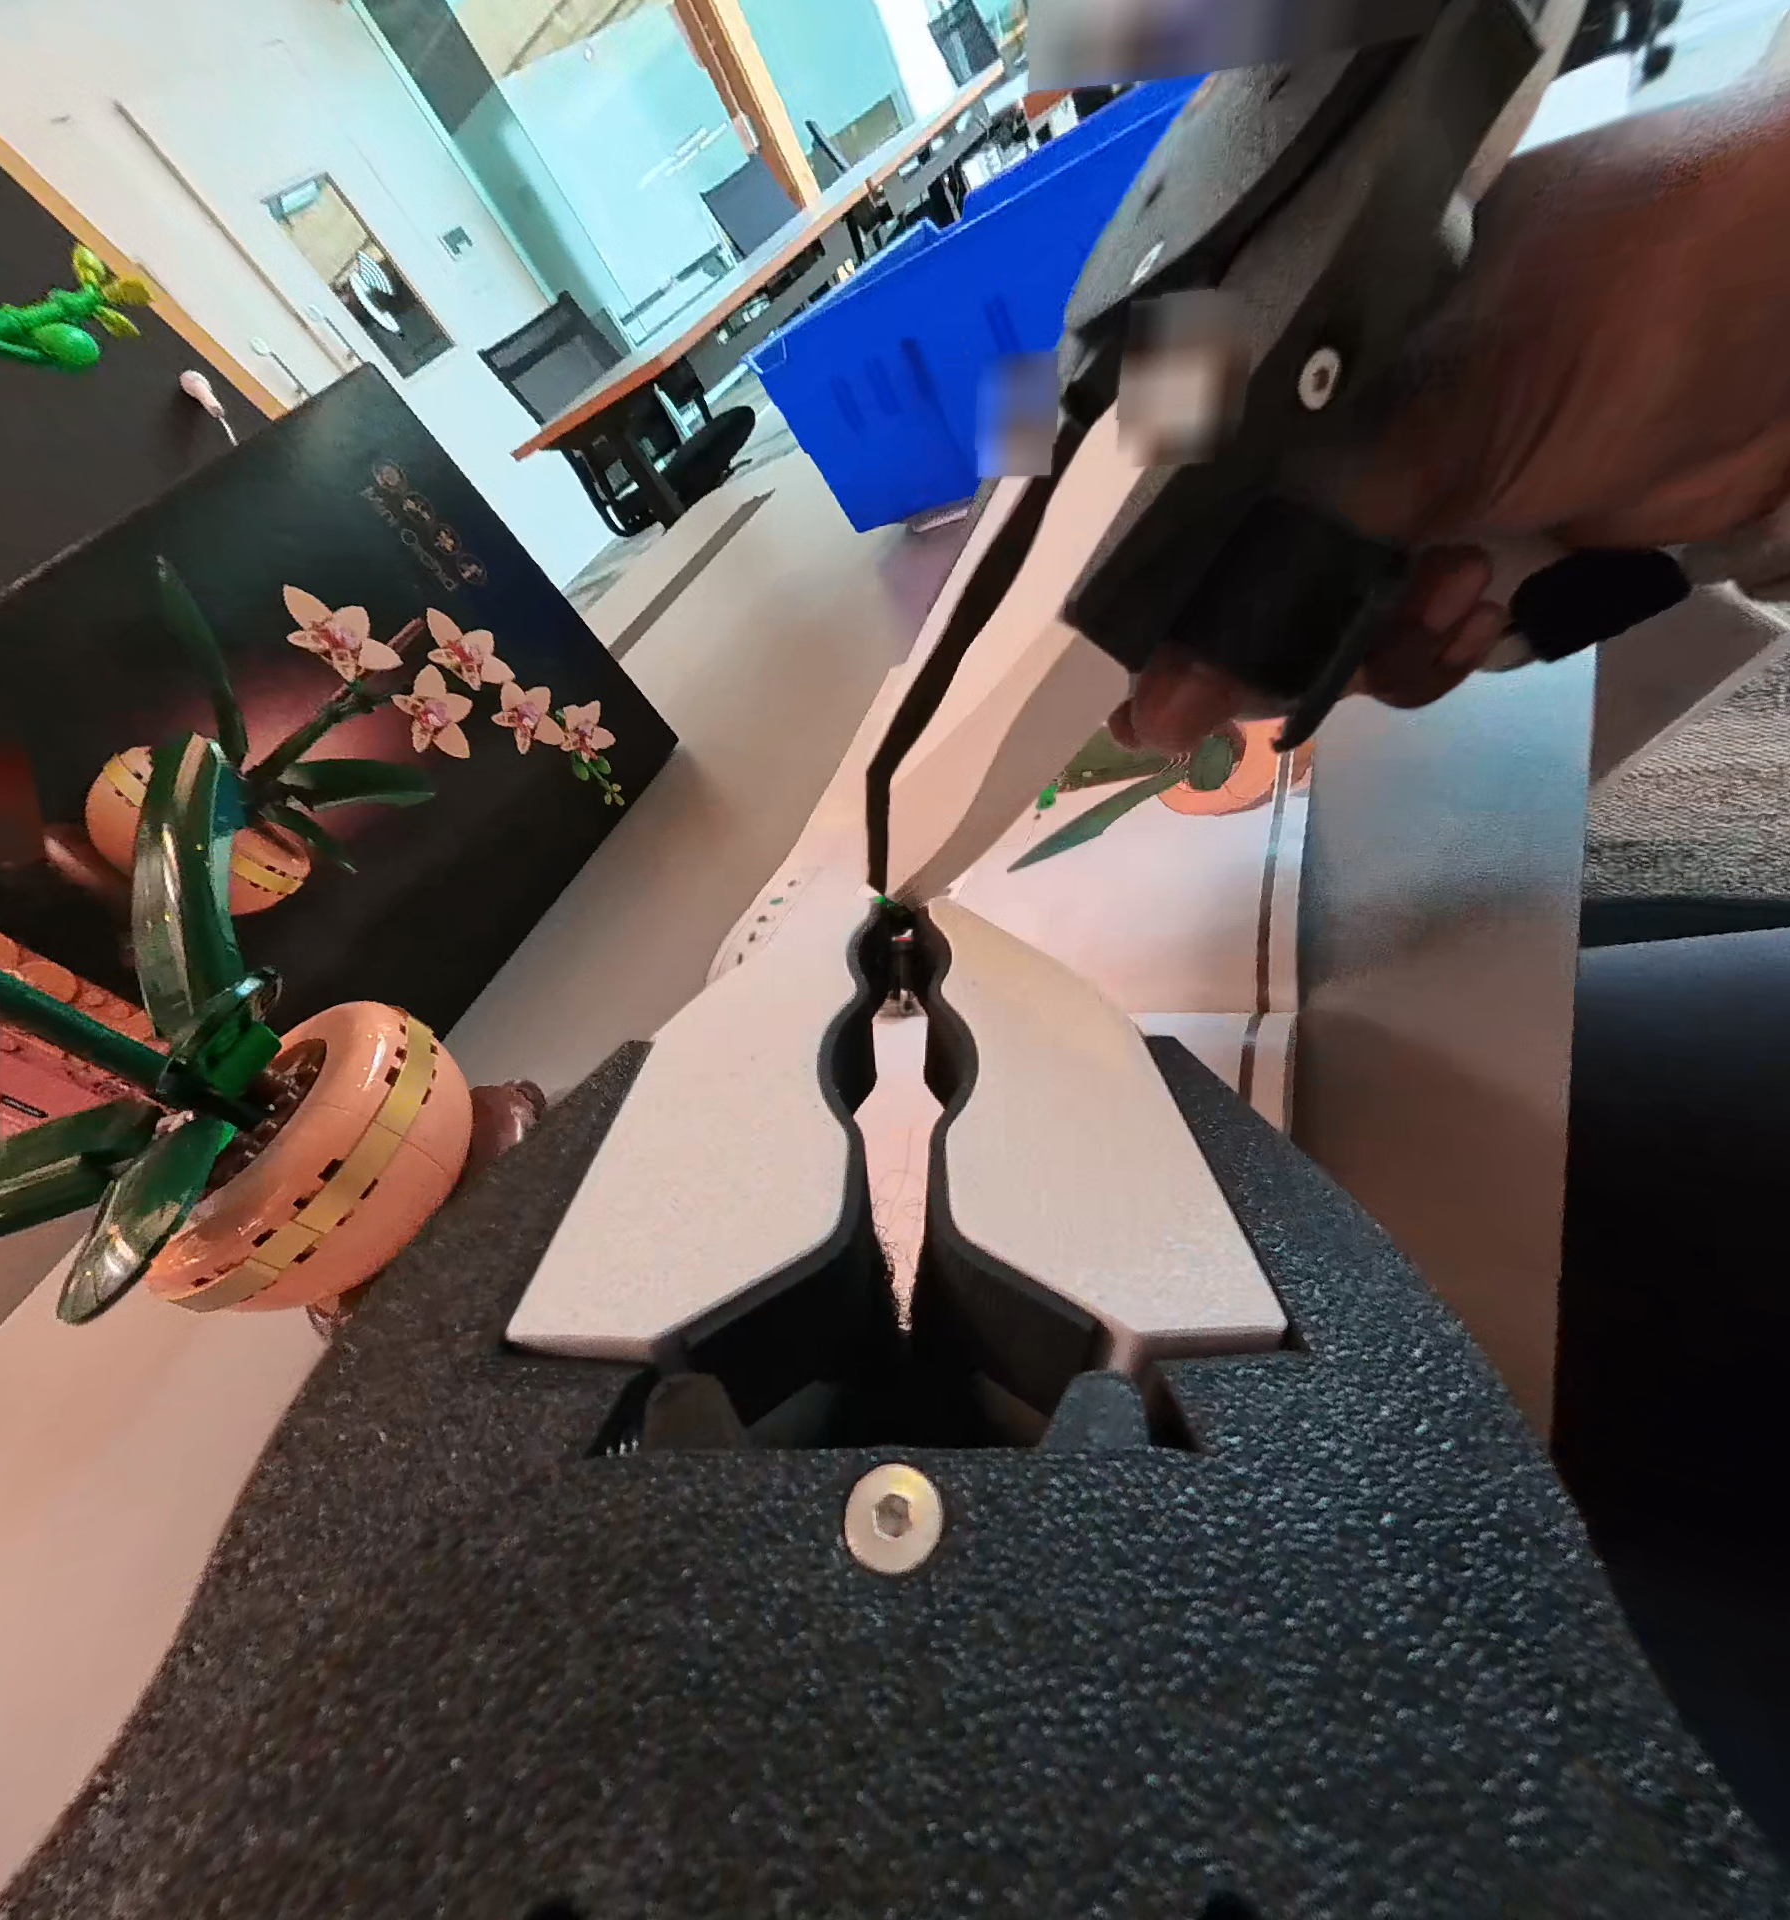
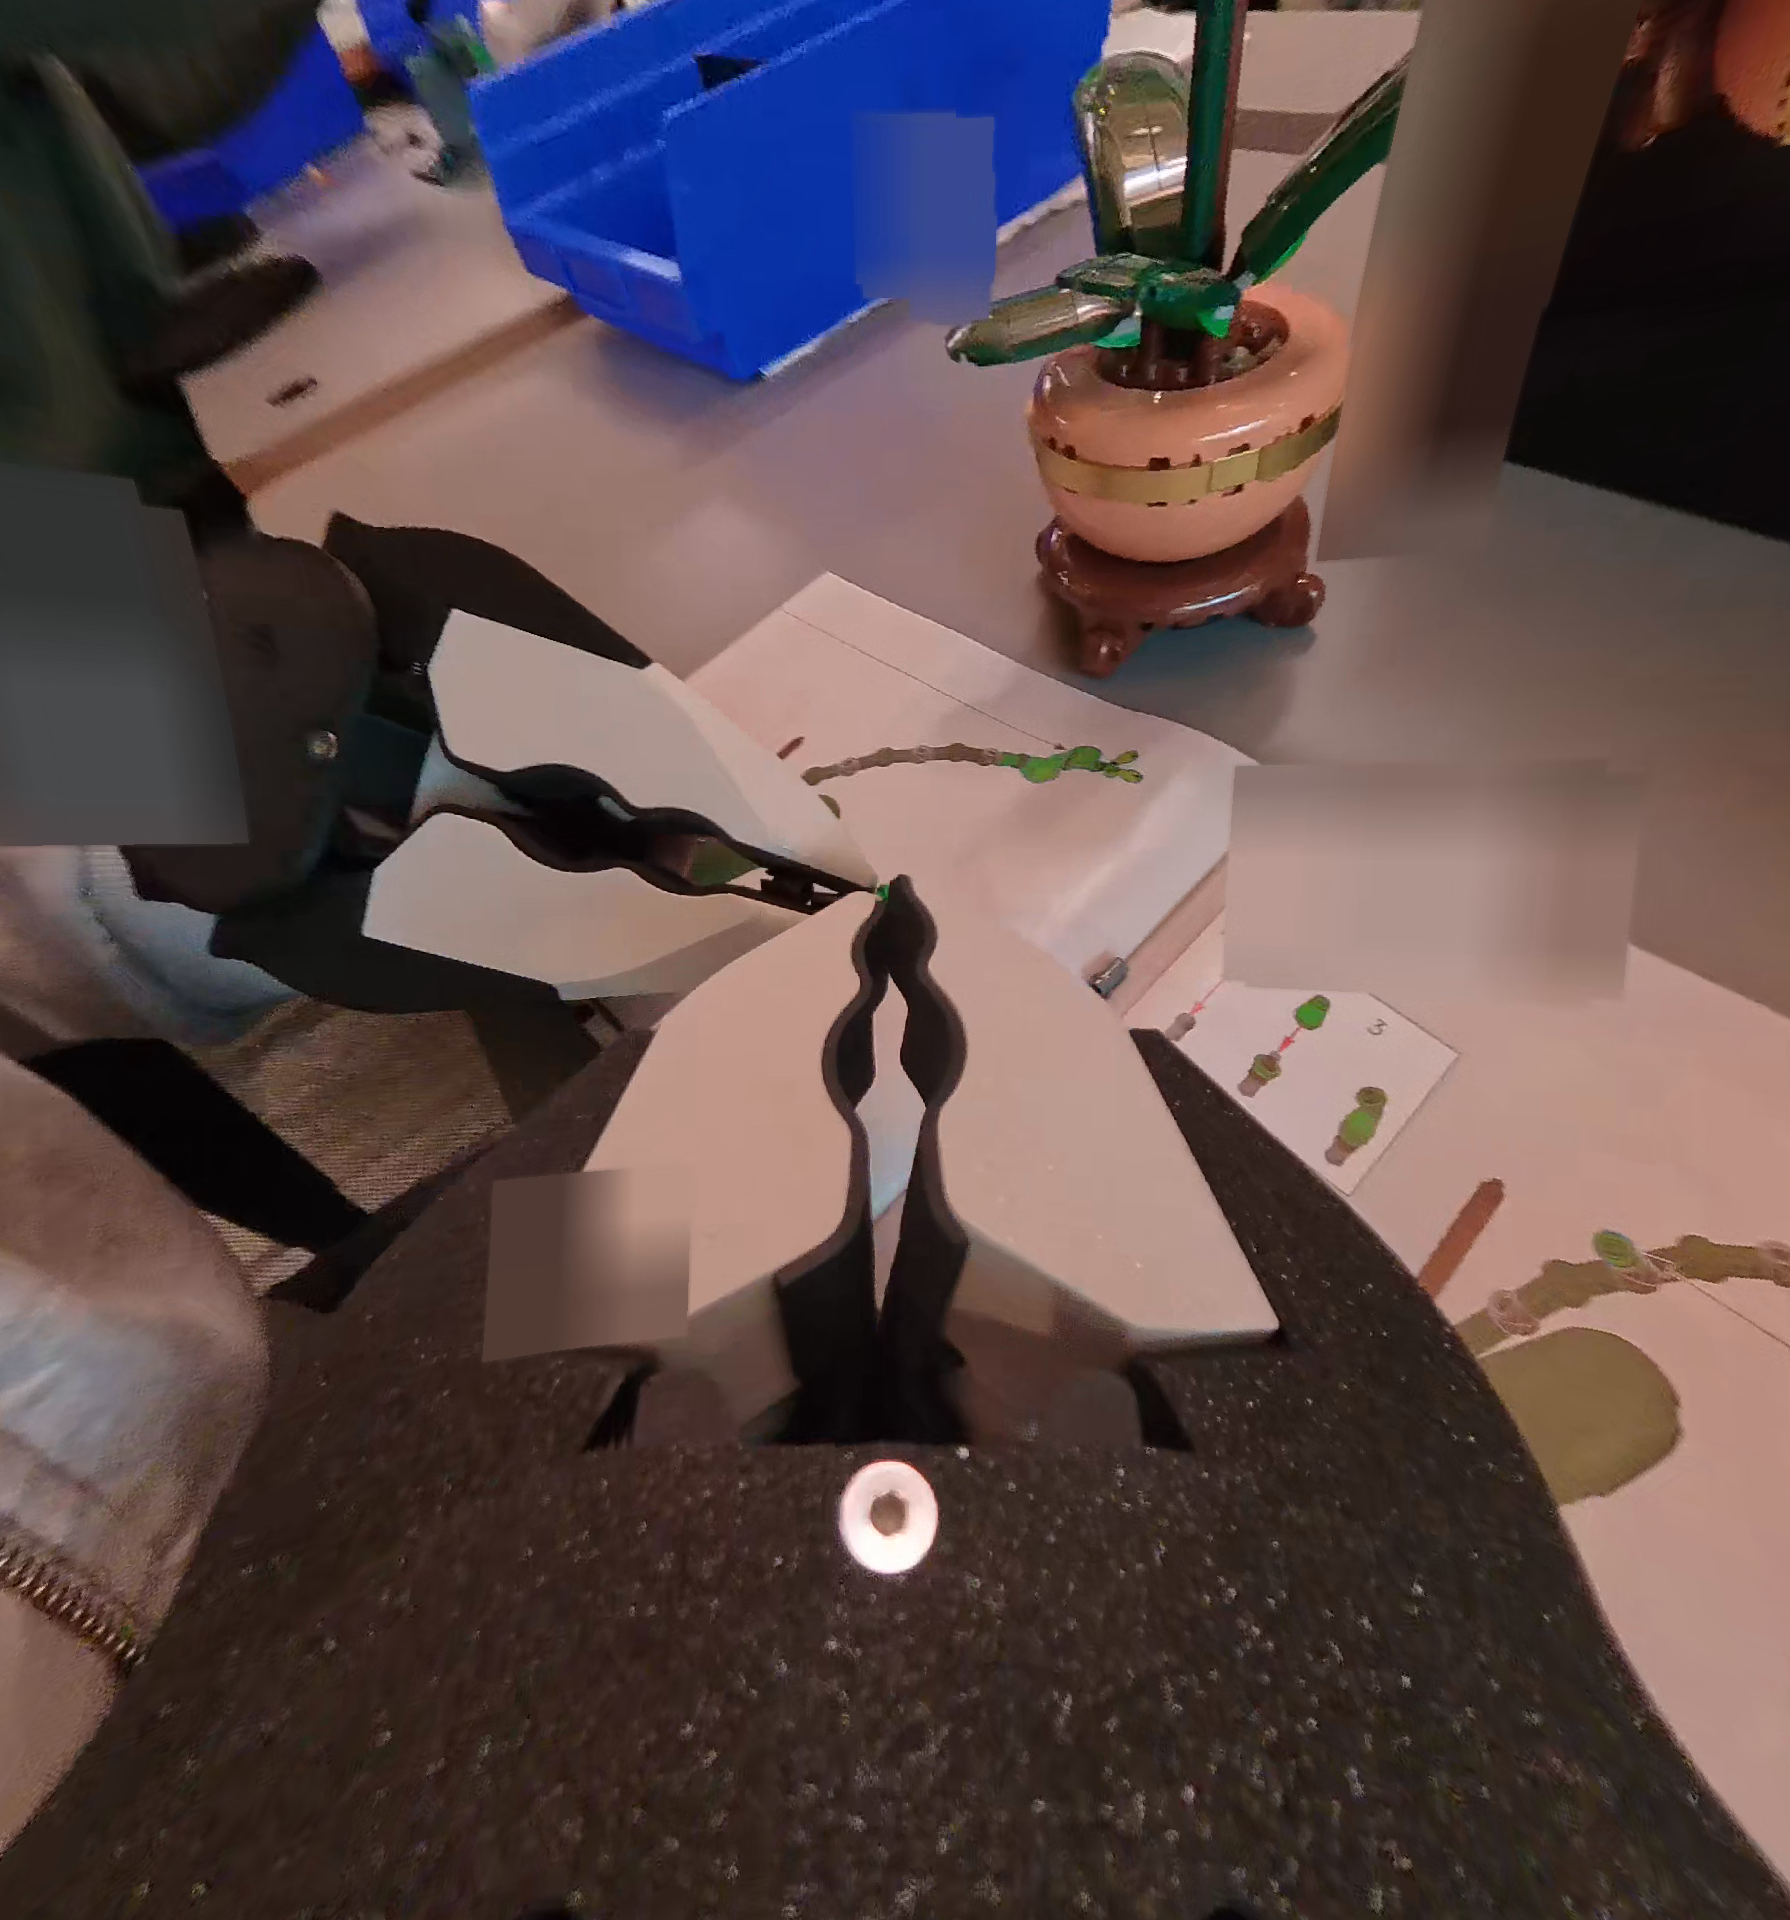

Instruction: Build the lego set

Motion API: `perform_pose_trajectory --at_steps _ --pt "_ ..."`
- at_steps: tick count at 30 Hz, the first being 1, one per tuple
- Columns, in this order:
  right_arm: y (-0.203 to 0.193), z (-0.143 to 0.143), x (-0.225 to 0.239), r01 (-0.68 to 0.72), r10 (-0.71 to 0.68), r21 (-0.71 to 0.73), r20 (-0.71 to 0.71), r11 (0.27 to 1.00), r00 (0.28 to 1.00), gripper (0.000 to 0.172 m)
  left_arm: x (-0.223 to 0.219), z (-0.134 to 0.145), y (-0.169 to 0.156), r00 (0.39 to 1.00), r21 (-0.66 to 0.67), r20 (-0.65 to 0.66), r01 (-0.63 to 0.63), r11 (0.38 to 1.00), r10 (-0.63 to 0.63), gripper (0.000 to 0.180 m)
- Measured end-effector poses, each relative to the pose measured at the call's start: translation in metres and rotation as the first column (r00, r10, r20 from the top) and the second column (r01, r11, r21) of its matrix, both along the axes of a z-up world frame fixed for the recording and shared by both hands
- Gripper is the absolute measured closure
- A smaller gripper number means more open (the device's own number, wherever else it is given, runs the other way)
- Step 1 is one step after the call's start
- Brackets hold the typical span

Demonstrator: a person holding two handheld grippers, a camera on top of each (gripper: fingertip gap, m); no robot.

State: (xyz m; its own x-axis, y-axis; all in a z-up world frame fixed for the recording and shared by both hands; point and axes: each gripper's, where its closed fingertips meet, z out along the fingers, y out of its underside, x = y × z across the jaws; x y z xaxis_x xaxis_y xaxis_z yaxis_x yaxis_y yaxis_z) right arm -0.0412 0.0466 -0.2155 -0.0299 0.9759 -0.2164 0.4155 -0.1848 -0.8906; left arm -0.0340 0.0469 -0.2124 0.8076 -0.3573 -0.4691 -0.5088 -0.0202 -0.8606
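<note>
I see my left gripper (image 1: 896, 935) clamped on a small dark stem piece (image 1: 899, 971) with a bit of green at its far end; the piece stands between the closed tips. My right gripper (image 2: 896, 896) has its 2 tips together, and they meet the tips of the left gripper at that green bit (image 2: 880, 891); whether the right one really pinches it, I cannot tell. Both grippers hang above the open instruction booklet (image 2: 974, 727) on the grey table (image 2: 558, 520). The brick-built flower pot (image 2: 1187, 457) stands beyond the booklet, near the blue bin (image 2: 662, 208). The black box with orchid picture (image 1: 351, 675) stands behind the pot.
</note>
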Motion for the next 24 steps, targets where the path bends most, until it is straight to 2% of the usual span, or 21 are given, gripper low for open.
perform_pose_trajectory --at_steps 2,4,5,6,9,11,13,14,16,18,20,24 --pt "0.001 -0.001 -0.001 0.022 -0.022 0.016 0.014 1.0 1.0 0.172 0.001 -0.001 0.0 1.0 -0.016 0.005 0.009 1.0 -0.009 0.178" --pt "0.026 -0.025 0.007 0.106 -0.133 0.187 0.14 0.977 0.981 0.172 0.013 0.001 -0.006 0.998 0.012 -0.006 0.065 0.998 -0.065 0.178" --pt "0.023 -0.028 0.007 0.09 -0.109 0.142 0.134 0.986 0.985 0.172 0.012 -0.002 -0.003 0.998 0.004 -0.037 0.041 0.999 -0.041 0.177" --pt "0.017 -0.028 0.005 0.077 -0.081 0.036 0.107 0.996 0.991 0.172 0.009 -0.004 0.0 0.999 -0.007 -0.047 0.018 1.0 -0.018 0.177" --pt "0.022 -0.041 0.01 0.096 -0.098 0.024 0.152 0.995 0.983 0.172 0.001 0.003 0.0 0.999 -0.004 0.046 0.016 1.0 -0.016 0.178" --pt "0.022 -0.039 0.01 0.101 -0.095 -0.038 0.136 0.994 0.986 0.172 0.001 0.003 0.0 0.999 -0.002 0.044 0.013 1.0 -0.013 0.178" --pt "0.015 -0.035 0.009 0.045 -0.034 -0.09 0.111 0.995 0.993 0.172 0.001 0.003 0.0 0.999 -0.003 0.043 0.012 1.0 -0.012 0.178" --pt "0.008 -0.026 0.007 -0.006 0.014 -0.138 0.055 0.99 0.998 0.172 0.001 0.003 0.0 0.999 -0.003 0.049 0.014 1.0 -0.014 0.177" --pt "0.004 0.003 0.006 -0.079 0.048 -0.27 -0.119 0.96 0.992 0.172 0.001 0.006 -0.001 0.998 0.01 0.061 0.028 1.0 -0.028 0.177" --pt "0.004 0.019 0.011 -0.172 0.088 -0.394 -0.221 0.903 0.971 0.159 0.003 0.011 -0.004 0.995 0.043 0.081 0.056 0.997 -0.06 0.177" --pt "-0.003 0.015 0.016 -0.26 0.181 -0.487 -0.203 0.834 0.962 0.147 0.002 0.016 -0.007 0.989 0.07 0.117 0.08 0.994 -0.087 0.177" --pt "-0.012 0.017 0.015 -0.35 0.265 -0.571 -0.229 0.743 0.937 0.156 0.006 0.025 -0.012 0.975 0.129 0.151 0.146 0.981 -0.165 0.178"
